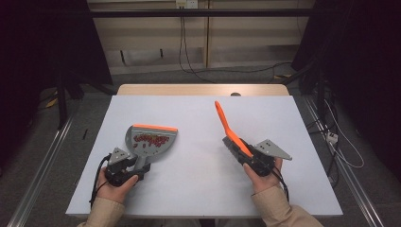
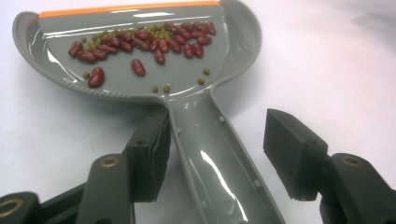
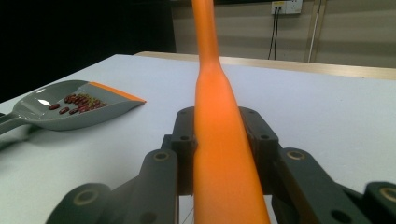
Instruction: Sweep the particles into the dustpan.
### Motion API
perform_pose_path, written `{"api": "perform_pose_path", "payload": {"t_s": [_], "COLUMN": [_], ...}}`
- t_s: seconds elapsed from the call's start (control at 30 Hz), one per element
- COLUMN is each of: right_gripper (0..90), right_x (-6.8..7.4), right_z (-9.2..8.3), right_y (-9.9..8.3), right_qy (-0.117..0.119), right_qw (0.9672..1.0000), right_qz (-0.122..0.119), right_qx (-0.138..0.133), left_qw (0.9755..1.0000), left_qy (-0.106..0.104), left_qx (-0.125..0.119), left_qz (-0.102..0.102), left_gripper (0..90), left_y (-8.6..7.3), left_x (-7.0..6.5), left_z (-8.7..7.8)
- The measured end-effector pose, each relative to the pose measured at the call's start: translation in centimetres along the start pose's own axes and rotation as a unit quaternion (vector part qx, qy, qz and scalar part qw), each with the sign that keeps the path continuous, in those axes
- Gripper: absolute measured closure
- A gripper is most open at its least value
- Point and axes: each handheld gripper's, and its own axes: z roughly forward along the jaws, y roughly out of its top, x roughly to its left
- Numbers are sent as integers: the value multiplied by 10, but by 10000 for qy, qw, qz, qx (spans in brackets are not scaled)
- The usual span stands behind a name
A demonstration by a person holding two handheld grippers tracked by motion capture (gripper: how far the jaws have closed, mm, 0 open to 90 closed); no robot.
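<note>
The sweeping looks done: the red beans (image 2: 140,44) and a few small green ones lie gathered in the pan of the grey dustpan (image 1: 151,141), and no loose beans show on the white table (image 1: 198,189), though the high view is too coarse to be sure. What seems left is letting go of the tools or emptying the pan.

The left gripper (image 2: 217,156) stands with its jaws apart around the dustpan's handle; one pad is just beside it, the other well clear, so the pan rests on the table ahead of the jaws. The right gripper (image 3: 226,154) is clamped on the orange brush handle (image 3: 219,154), which rises up and away from its jaws.

Bare table lies between the two grippers and beyond the pan's orange lip (image 1: 154,127). The near table edge sits close behind both hands, and the right hand is near the table's side edge.
</note>
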Motion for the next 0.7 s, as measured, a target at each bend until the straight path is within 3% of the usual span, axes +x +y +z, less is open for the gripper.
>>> {"api": "perform_pose_path", "payload": {"t_s": [0.2,0.4,0.53,0.7], "right_gripper": [703,703,701,700], "right_x": [-1,-2,-3,-11], "right_z": [5,12,18,19], "right_y": [-1,-4,-5,-12], "right_qy": [30,84,174,14], "right_qw": [10000,9997,9992,9984], "right_qz": [21,120,179,211], "right_qx": [48,172,304,526], "left_qw": [9999,9997,9996,9992], "left_qy": [-158,-61,29,77], "left_qx": [5,-221,-297,-390], "left_qz": [-8,-28,19,85], "left_gripper": [366,215,197,193], "left_y": [0,5,8,13], "left_x": [-2,1,2,5], "left_z": [1,-4,-6,-9]}}
